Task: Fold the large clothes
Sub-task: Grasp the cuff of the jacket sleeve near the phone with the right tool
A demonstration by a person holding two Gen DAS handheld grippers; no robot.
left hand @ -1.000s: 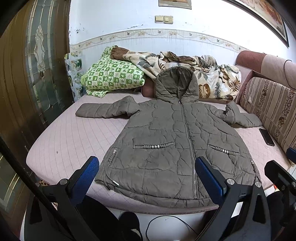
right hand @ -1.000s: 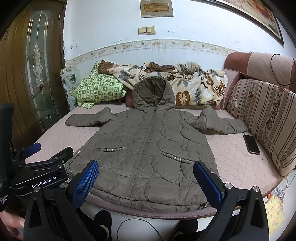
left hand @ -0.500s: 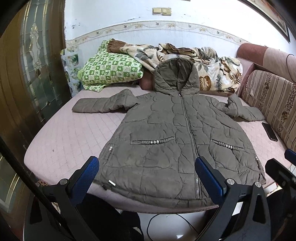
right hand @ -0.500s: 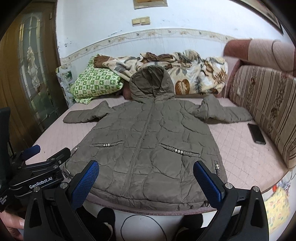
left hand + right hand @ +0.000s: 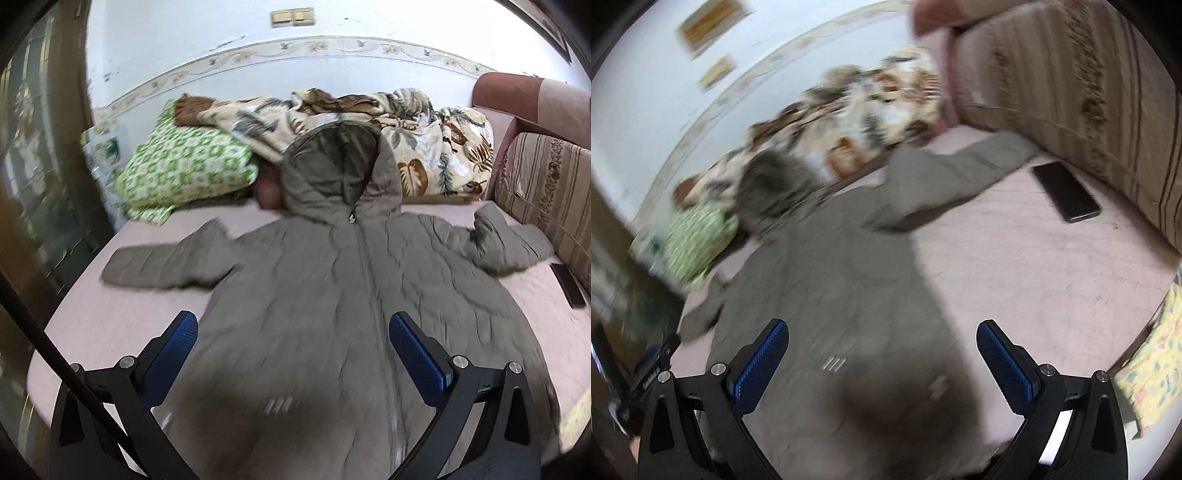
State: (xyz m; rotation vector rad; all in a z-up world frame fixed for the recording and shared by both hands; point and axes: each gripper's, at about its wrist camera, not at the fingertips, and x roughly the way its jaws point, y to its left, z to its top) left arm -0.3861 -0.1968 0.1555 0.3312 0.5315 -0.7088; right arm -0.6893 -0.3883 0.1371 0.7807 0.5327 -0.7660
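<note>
A large olive-grey hooded quilted jacket lies face up and zipped on a pink bed cover, both sleeves spread out. My left gripper is open and empty above the jacket's lower front. In the right wrist view the jacket is blurred and tilted, and its right sleeve stretches toward the sofa. My right gripper is open and empty above the jacket's lower right part. The hem is hidden below both grippers.
A black phone lies on the pink bed cover by the striped sofa back. A green checked pillow and a leaf-print blanket lie at the back. A glazed wooden door stands at the left.
Both grippers have moved forward over the bed, above the jacket's lower part. The right gripper has swung and tilted toward the right sleeve and sofa. Both stay open.
</note>
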